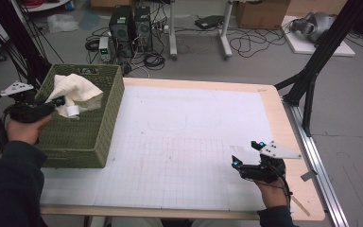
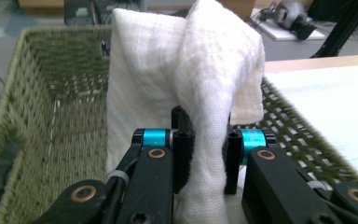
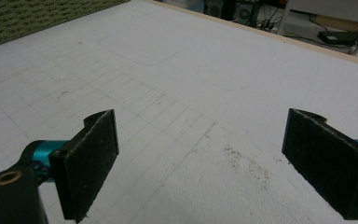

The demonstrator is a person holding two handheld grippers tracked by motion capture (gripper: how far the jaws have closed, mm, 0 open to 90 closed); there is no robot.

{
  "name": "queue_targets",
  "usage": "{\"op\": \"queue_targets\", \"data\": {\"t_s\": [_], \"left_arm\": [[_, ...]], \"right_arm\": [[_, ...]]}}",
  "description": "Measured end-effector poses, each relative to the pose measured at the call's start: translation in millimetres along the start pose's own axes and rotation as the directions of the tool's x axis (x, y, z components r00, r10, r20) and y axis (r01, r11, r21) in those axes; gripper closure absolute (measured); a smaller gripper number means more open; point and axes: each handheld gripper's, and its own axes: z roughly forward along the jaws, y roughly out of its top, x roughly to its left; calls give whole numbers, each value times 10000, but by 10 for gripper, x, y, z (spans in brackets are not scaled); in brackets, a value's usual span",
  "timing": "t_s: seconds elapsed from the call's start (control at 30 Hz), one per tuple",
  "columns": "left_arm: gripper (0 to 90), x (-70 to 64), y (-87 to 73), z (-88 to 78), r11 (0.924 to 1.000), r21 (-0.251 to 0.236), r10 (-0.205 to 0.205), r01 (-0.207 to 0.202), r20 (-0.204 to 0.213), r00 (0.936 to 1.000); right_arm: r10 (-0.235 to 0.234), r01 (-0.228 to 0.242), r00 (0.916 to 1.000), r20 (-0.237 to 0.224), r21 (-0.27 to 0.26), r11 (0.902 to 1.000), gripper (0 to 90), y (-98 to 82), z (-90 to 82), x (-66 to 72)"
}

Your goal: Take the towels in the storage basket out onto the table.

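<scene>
The jaws of the left gripper (image 2: 200, 154) were clamped on a fold of the white cloth (image 2: 186, 84), which was pinched between the two black pads and rose above them in a bunched drape. The cloth was held over the open top of the green woven basket (image 1: 101, 118), part of it lying against the basket's rim. The basket was seen at the left end of the table (image 1: 283, 123), on the white gridded mat (image 1: 189, 142).

The jaws of the right gripper (image 3: 200, 163) were spread wide apart, with nothing between them. This gripper (image 1: 248, 153) was held low over the mat near the table's right front corner, well apart from the basket.
</scene>
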Motion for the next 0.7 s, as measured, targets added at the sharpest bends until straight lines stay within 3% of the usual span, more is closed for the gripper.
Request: {"op": "queue_targets", "data": {"t_s": [0.27, 0.47, 0.7], "left_arm": [[801, -142, 183, -230, 9933, -1117, 358, -299, 508, 9981], [801, -337, 296, -336, 9825, -1769, 784, -582, 1096, 9909], [801, -676, 392, -364, 9700, -2202, 1542, -1034, 2281, 9613]], "right_arm": [[-52, 52, 10000, -32, -8, 10000, 99, 7, 9, 7], [-37, 37, 10000, -38, -12, 10000, 98, 8, 13, 11], [-78, 78, 10000, -35, -31, 10000, 98, 13, 11, 14]]}}
